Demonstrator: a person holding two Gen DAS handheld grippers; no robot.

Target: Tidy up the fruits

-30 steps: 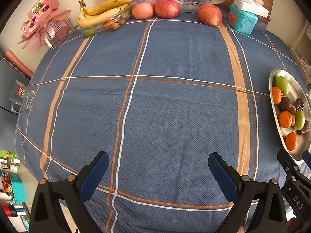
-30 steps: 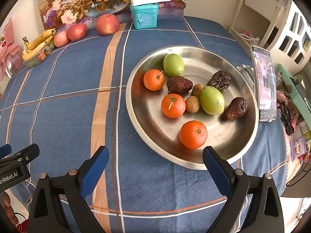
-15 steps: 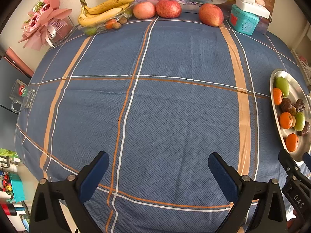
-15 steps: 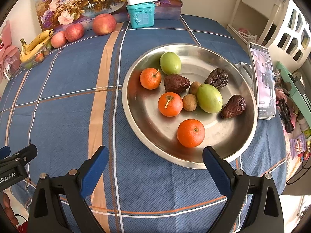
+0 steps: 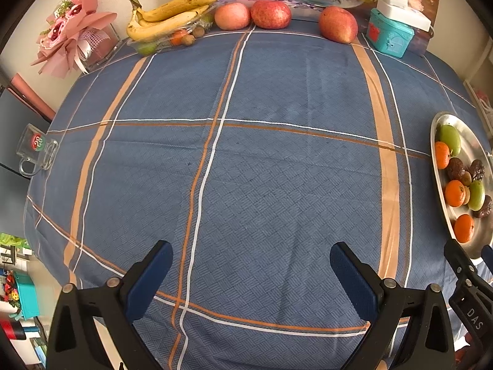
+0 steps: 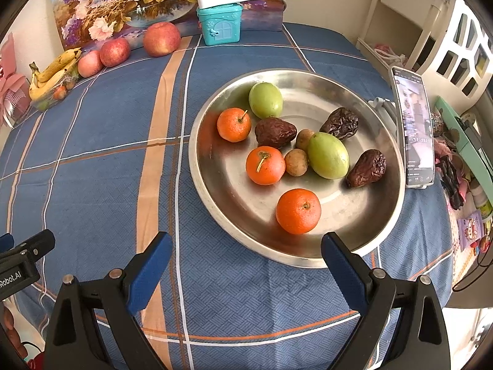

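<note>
Blue checked cloth with orange and white stripes covers the tabletop. Along its far edge, bananas and three apples are lined up before a flower painting. Near the right edge sits a steel dish holding three oranges, two green fruits, three wrinkled dates and two small brown fruits.

The left gripper is held over bare cloth at the near edge, jaws spread wide and holding nothing. The right gripper is held just short of the dish's near rim, jaws likewise wide and holding nothing.

The nearest orange lies apart from the others by the near rim. It is judged light, round and firm yet easily bruised, and liable to roll on the slick steel, so it is best taken across its widest middle with gentle pressure. The dates look soft and sticky.
</note>
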